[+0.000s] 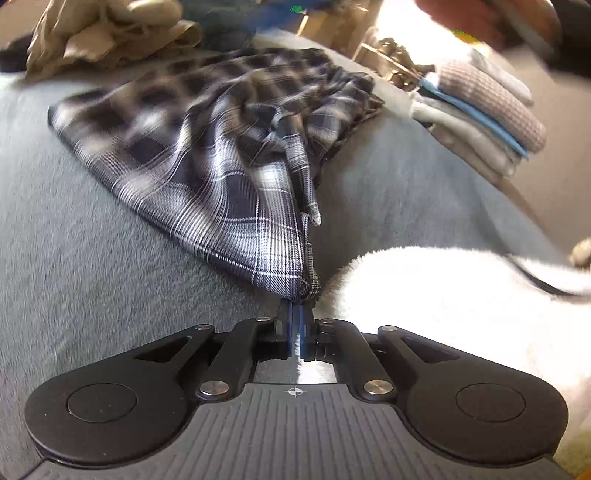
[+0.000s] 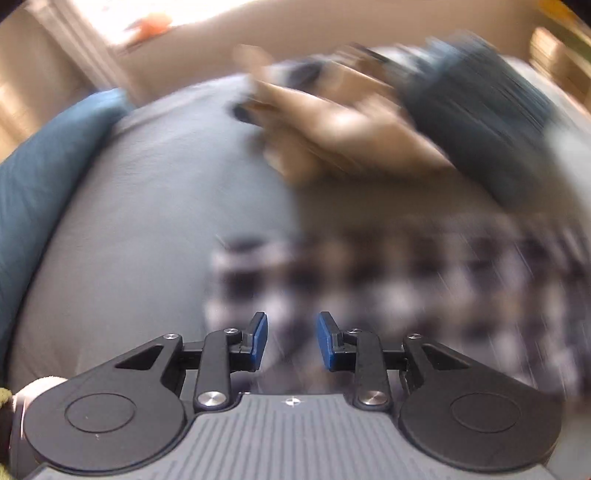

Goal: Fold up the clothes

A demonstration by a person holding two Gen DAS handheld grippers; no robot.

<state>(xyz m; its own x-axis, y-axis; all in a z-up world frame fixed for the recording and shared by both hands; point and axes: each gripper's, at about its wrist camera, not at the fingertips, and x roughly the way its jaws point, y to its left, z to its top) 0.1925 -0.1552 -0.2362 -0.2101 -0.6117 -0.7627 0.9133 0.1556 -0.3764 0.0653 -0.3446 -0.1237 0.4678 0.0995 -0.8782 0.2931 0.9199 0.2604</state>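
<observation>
Left wrist view: left claw (image 1: pixel 296 308) pinches a corner of the plaid garment (image 1: pixel 207 147), half spread; folded stack (image 1: pixel 484 110) waits beside. Right claw (image 2: pixel 291 341) gapes empty.

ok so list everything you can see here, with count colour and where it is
plaid garment: one, navy and white check, spread on the grey bed cover, near corner pinched
folded clothes stack: one pile, grey, pink and blue, far right
crumpled tan clothes: one heap, far left
white fleece: one, near right
teal pillow: one, left edge, right wrist view
left gripper: black, blue pads, shut on the plaid garment
right gripper: black, blue pads, open over the plaid
</observation>
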